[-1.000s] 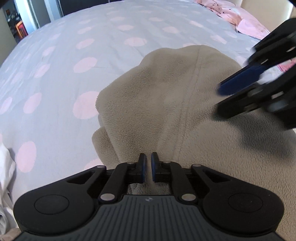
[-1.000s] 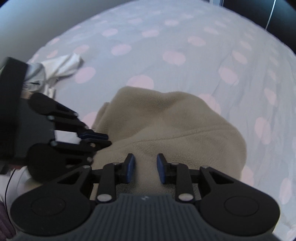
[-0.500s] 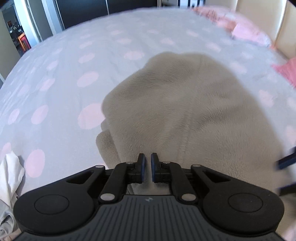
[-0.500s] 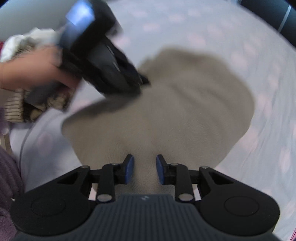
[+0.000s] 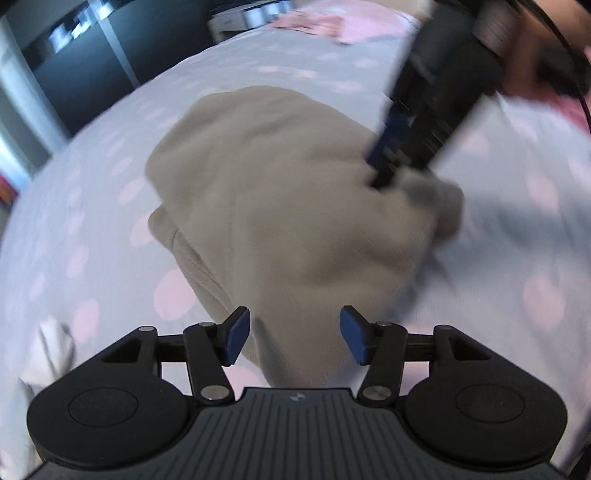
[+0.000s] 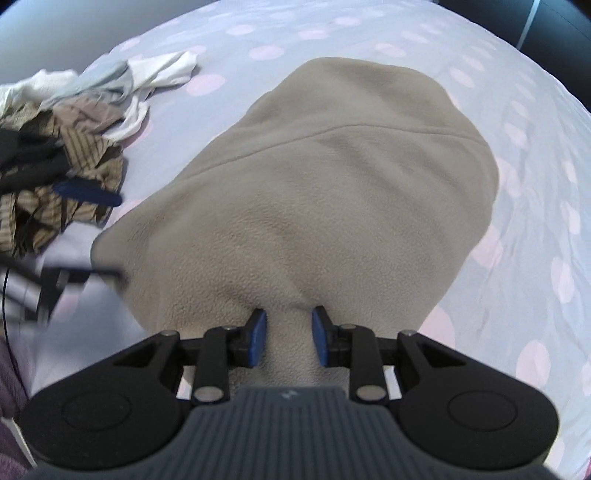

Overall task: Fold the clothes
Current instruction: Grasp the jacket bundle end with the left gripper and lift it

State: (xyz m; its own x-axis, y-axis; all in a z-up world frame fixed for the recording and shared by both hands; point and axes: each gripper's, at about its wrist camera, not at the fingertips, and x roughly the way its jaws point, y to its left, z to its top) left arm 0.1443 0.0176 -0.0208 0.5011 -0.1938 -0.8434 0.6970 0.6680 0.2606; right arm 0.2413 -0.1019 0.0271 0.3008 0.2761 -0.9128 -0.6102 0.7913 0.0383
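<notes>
A folded beige fleece garment (image 6: pixel 332 177) lies in the middle of a bed (image 6: pixel 535 147) covered with a pale lilac sheet dotted with pink circles. This fleece is the landmark for everything else.

Bare sheet borders the fleece on most sides. In the right wrist view, open sheet runs along the fleece's right edge and beyond its far rounded edge. To the left of the fleece sits a heap of unfolded laundry (image 6: pixel 62 147): white, grey and brown striped pieces, near the fleece but not touching it. A seam crosses the fleece's upper layer from left to right.

The right claw (image 6: pixel 289 341) is partly closed on the near edge of the fleece. A ridge of fleece rises between its blue pads (image 6: pixel 256 338) and touches both, so it is grasping the fabric. In the left wrist view this same claw (image 5: pixel 384 166) appears blurred, pressing down at the right corner of the fleece, where the cloth bunches up.

The left claw (image 5: pixel 294 339) is released, its blue pads (image 5: pixel 236 341) spread wide. It hangs above the near tip of the fleece, and I cannot tell whether it touches the cloth. A white cloth (image 5: pixel 48 354) lies on the sheet to the left of the fleece in this view. Pink bedding (image 5: pixel 332 26) lies at the far end of the bed, well beyond the fleece.
</notes>
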